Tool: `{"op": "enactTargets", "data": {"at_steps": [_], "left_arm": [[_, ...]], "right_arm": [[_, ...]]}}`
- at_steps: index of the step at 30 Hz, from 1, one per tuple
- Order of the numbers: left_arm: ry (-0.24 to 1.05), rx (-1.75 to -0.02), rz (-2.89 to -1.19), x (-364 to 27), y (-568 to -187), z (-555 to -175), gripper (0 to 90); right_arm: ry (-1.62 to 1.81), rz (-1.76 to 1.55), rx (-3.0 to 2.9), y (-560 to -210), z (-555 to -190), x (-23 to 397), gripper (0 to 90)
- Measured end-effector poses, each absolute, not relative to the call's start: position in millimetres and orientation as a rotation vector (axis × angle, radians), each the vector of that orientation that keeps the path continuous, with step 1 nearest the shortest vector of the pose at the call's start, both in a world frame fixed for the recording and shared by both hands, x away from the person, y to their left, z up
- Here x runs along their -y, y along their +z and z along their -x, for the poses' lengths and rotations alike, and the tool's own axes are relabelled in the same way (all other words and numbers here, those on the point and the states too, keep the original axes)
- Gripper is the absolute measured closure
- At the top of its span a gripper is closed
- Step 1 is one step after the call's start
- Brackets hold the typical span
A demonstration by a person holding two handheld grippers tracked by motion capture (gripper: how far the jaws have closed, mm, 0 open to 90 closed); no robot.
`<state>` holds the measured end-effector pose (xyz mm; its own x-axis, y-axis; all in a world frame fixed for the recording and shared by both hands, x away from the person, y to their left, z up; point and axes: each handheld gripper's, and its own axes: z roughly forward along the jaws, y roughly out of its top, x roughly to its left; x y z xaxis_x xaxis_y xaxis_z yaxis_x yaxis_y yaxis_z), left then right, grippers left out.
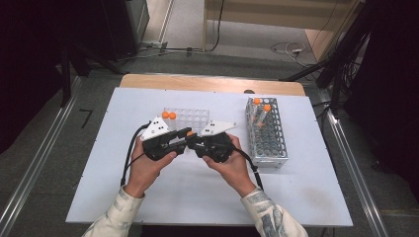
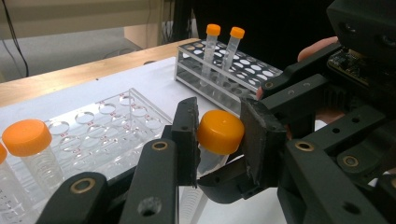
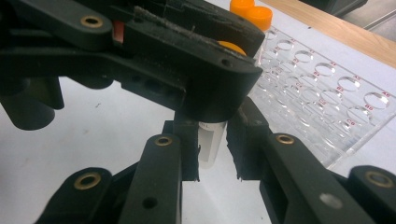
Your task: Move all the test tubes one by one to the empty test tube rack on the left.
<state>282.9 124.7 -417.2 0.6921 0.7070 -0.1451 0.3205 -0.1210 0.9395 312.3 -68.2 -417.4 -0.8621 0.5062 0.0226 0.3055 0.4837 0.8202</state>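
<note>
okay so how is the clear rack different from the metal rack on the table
The clear rack is see-through plastic and sits low and flat; the metal rack is a taller wire grid. The clear rack lies mid-table beside the grippers; the metal rack stands further right. The clear rack's tubes stand upright; the metal rack's tubes lean. Both hold two orange-capped tubes at their far ends.

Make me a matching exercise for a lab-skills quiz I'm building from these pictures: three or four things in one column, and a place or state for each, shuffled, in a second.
Things
1. tube with orange cap
2. clear plastic rack
3. metal wire rack
4. two capped tubes

Places or states
A. stands on the white board on the person's right side
B. held between both grippers, its cap in the left gripper, its body between the jaws of the right gripper
C. stand at the far end of the metal wire rack
D. lies behind the grippers, with two orange-capped tubes at its left end

Pairs: 1-B, 2-D, 3-A, 4-C
</note>
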Motion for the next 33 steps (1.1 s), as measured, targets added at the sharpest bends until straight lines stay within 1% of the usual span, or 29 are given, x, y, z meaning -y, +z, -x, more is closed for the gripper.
{"op": "enactTargets", "data": {"at_steps": [18,20,26,29,33], "left_arm": [[0.39,-0.835,-1.701,-125.6,-417.3,-284.0,70.6],[0.392,-0.837,-1.695,-125.6,-416.6,-284.4,70.6],[0.402,-0.851,-1.668,-129.3,-410.4,-287.6,70.6],[0.412,-0.86,-1.66,-131.1,-407.2,-289.2,70.6],[0.424,-0.877,-1.646,-133.4,-400.4,-294.7,70.6]], "right_arm": [[1.332,-0.708,-2.505,-417.9,-312.3,70.1,72.1],[1.346,-0.708,-2.506,-418.0,-312.8,71.0,70.7],[1.377,-0.748,-2.515,-423.4,-314.4,77.5,46.9],[1.385,-0.769,-2.515,-426.7,-315.1,83.7,38.6],[1.401,-0.79,-2.525,-431.0,-314.5,90.6,35.7]]}}
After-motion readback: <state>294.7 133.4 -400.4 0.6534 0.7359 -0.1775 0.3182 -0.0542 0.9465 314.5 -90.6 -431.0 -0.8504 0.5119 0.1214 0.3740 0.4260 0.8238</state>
